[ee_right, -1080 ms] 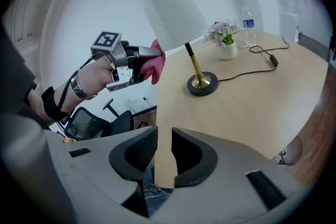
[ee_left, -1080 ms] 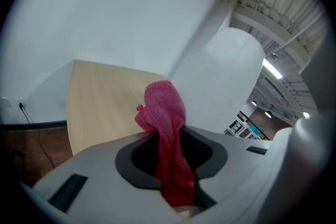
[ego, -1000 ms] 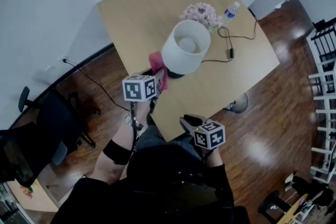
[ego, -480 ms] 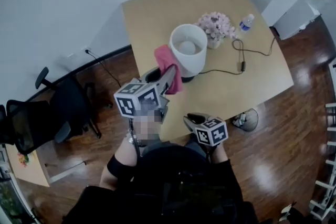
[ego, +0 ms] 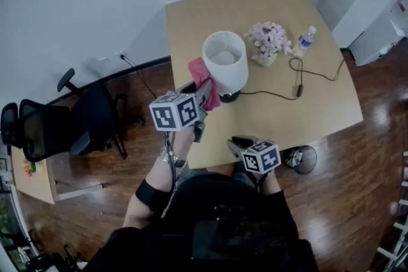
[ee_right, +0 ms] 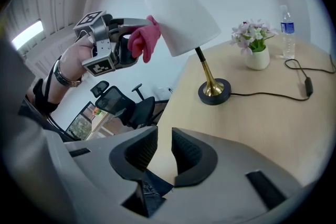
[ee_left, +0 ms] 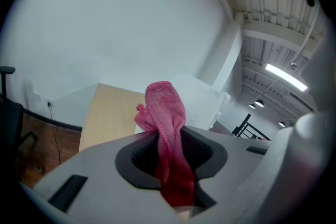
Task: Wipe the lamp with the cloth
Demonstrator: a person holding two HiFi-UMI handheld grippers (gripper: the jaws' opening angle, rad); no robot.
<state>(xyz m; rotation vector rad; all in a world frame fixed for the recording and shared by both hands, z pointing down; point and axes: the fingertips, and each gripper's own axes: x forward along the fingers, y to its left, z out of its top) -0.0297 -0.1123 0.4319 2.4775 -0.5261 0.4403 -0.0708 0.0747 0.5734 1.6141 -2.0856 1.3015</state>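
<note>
Left tongs (ego: 203, 95) lifted, cloth (ego: 200, 72) beside lamp (ego: 225, 63)

The lamp (ego: 225, 62) stands on the table (ego: 287, 114), just above centre in the head view. It has a white shade open at the top, a slim brass stem that leans a little, and a round black base. The cloth (ego: 204, 75) is pink and bunched. It is pinched between the jaws of the left hand-held gripper (ego: 205, 89) and held in the air at the shade's left edge.
</note>
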